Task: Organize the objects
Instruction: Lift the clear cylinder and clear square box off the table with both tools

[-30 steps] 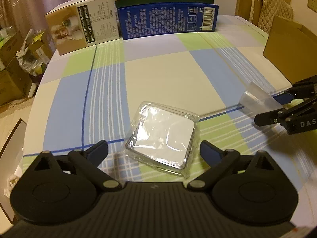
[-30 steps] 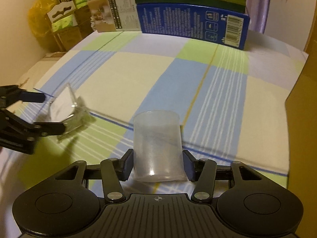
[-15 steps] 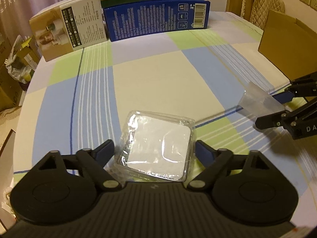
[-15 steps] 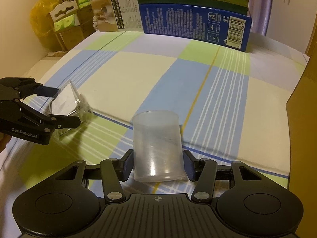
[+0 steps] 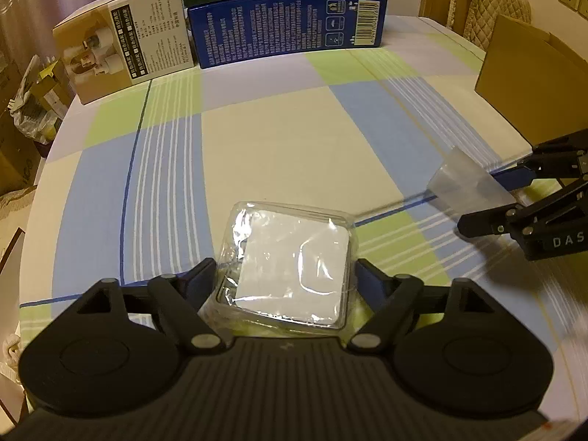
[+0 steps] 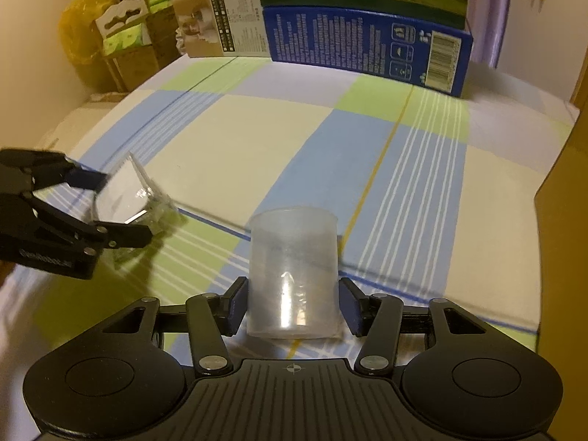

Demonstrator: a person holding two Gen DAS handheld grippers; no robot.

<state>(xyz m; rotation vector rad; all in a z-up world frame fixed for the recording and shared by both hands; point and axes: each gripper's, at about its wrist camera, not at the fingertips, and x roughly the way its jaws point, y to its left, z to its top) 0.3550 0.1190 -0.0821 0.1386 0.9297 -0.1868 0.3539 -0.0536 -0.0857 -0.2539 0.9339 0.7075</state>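
Observation:
A clear square plastic box (image 5: pixel 290 264) with a white insert sits between my left gripper's (image 5: pixel 286 279) fingers, which press on its two sides. In the right wrist view the same plastic box (image 6: pixel 125 194) is tilted up off the checked tablecloth (image 6: pixel 257 154), and the left gripper (image 6: pixel 106 207) is shut on it. My right gripper (image 6: pixel 293 305) is shut on a translucent plastic cup (image 6: pixel 292 268) that stands upright. From the left wrist view the cup (image 5: pixel 463 183) lies sideways in the right gripper (image 5: pixel 492 198) at the right edge.
A blue and green carton (image 5: pixel 286 29) and a beige product box (image 5: pixel 125 55) stand at the table's far edge. A brown cardboard box (image 5: pixel 533 84) is at the right. A chair with a quilted cover (image 5: pixel 488 3) is behind it. Boxes and bags (image 6: pixel 121 36) are stacked on the floor at the left.
My left gripper moved forward around the plastic box and shut on it, and the box now tilts up off the cloth. The right gripper kept hold of the cup.

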